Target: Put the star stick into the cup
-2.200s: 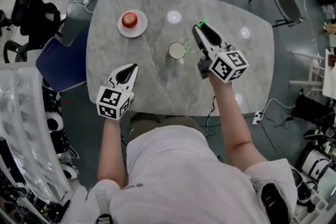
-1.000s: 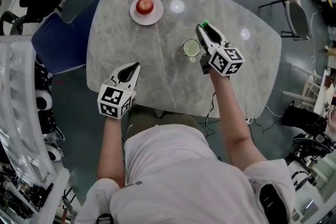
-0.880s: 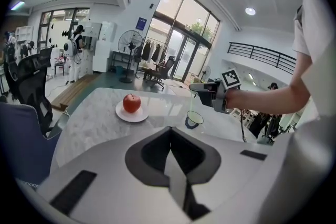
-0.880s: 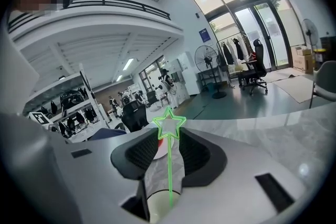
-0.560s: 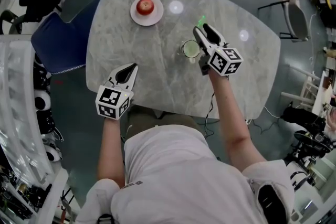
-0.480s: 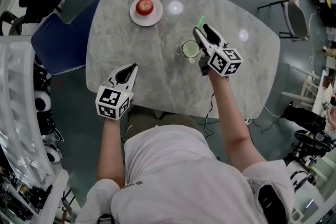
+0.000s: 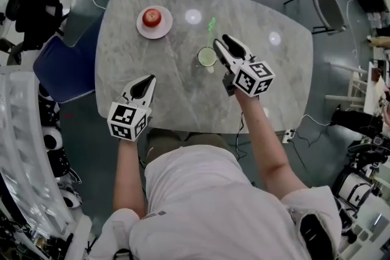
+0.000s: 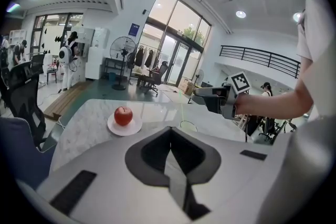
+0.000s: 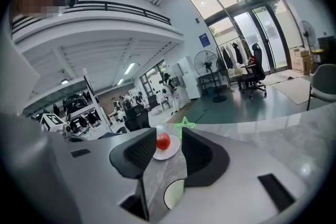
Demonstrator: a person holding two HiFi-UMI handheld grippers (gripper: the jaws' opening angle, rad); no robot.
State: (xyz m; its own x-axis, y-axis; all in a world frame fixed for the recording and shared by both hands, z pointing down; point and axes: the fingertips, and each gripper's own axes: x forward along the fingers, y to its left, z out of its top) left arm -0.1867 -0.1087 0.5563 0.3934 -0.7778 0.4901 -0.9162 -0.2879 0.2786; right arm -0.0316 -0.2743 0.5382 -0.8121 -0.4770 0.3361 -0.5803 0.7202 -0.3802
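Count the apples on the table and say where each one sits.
1. The apple sits on the white plate at the far left of the marble table. No other apple shows.

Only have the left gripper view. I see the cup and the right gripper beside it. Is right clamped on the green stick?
Observer: No. In the right gripper view the right gripper has its jaws apart, just closed a little, with nothing between them.
Operator: Where's the stick then?
Observer: Head view: the star stick stands with its lower end in the cup, leaning away from the person.
Operator: And my left?
Observer: The left gripper is by the table's front edge, well apart from the cup.
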